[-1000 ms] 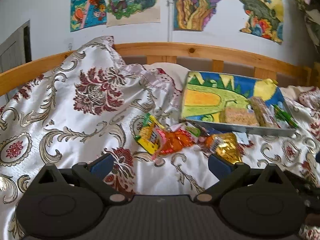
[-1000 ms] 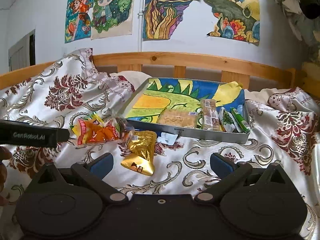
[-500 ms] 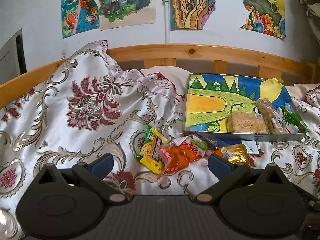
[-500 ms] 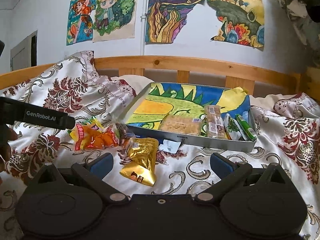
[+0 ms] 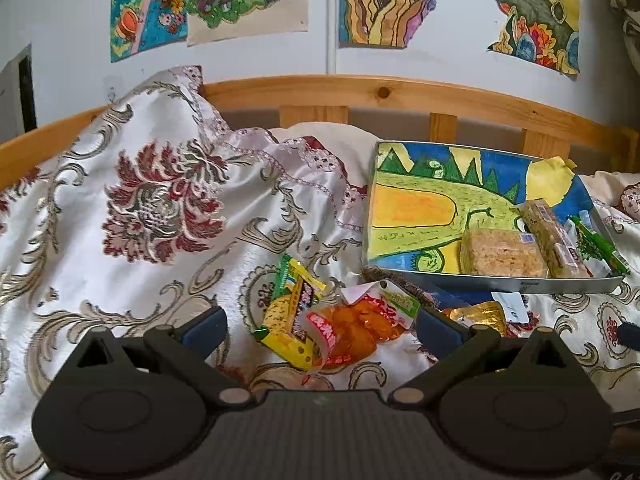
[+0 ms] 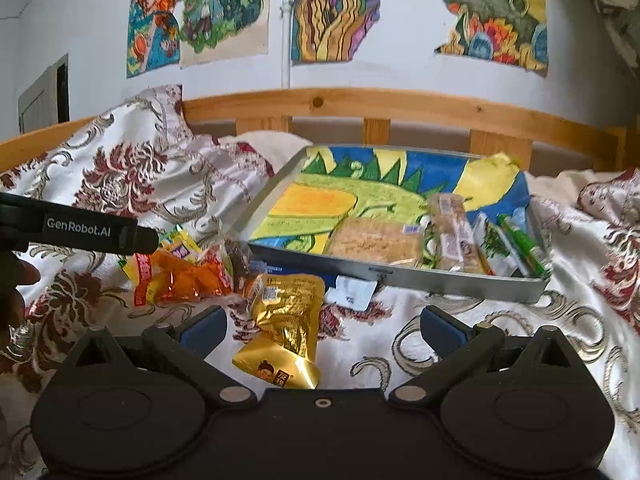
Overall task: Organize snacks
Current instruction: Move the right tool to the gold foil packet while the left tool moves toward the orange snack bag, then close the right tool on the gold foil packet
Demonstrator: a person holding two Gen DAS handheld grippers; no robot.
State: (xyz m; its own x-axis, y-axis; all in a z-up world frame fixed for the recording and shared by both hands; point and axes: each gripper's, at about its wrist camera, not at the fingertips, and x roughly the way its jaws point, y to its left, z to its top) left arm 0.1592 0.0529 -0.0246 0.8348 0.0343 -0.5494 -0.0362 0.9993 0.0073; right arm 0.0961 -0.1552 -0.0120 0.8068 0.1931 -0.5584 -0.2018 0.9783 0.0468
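Note:
A metal tray point(image 5: 496, 280) point(image 6: 460, 280) with a painted lining lies on the bed and holds several wrapped snacks at its right end. Loose snacks lie on the bedspread in front of it: a yellow packet point(image 5: 290, 314), an orange packet point(image 5: 356, 326) point(image 6: 180, 276) and a gold pouch point(image 6: 286, 320) point(image 5: 476, 314). My left gripper point(image 5: 320, 326) is open and empty, right over the yellow and orange packets. My right gripper point(image 6: 322, 326) is open and empty, with the gold pouch between its fingers. The left gripper's body point(image 6: 80, 230) shows in the right wrist view.
The bed has a white and maroon patterned bedspread point(image 5: 160, 208) bunched up at the left. A wooden headboard rail point(image 5: 400, 96) runs behind the tray. A small white packet point(image 6: 354, 292) lies against the tray's front wall.
Both grippers have moved forward and down toward the loose snacks. The left one now frames the yellow and orange packets; the right one has closed in on the gold pouch.

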